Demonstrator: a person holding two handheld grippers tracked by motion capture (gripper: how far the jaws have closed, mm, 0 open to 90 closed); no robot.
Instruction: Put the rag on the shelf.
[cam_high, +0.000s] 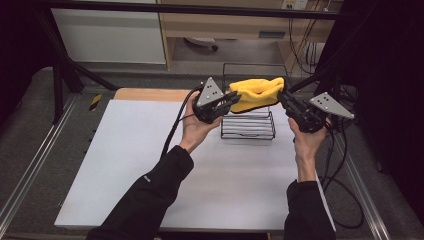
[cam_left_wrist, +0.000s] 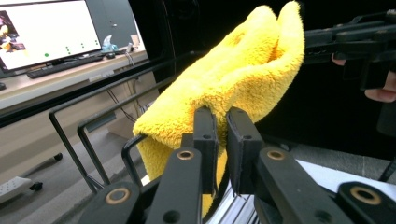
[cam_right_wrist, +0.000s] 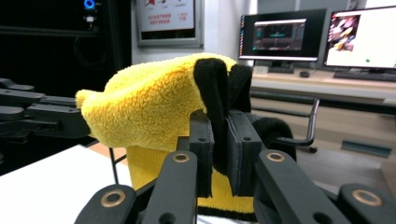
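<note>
High view, yellow cloth stretched above wire basket, both grippers' jaws pinching its ends.

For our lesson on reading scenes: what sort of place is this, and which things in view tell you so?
Probably a lab or office set up for recording: computer monitors on a desk, a white-topped table in a metal frame, and cabled hand-held grippers, left and right, holding a yellow cloth above a wire basket.

No legible text on the poster or monitors.
</note>
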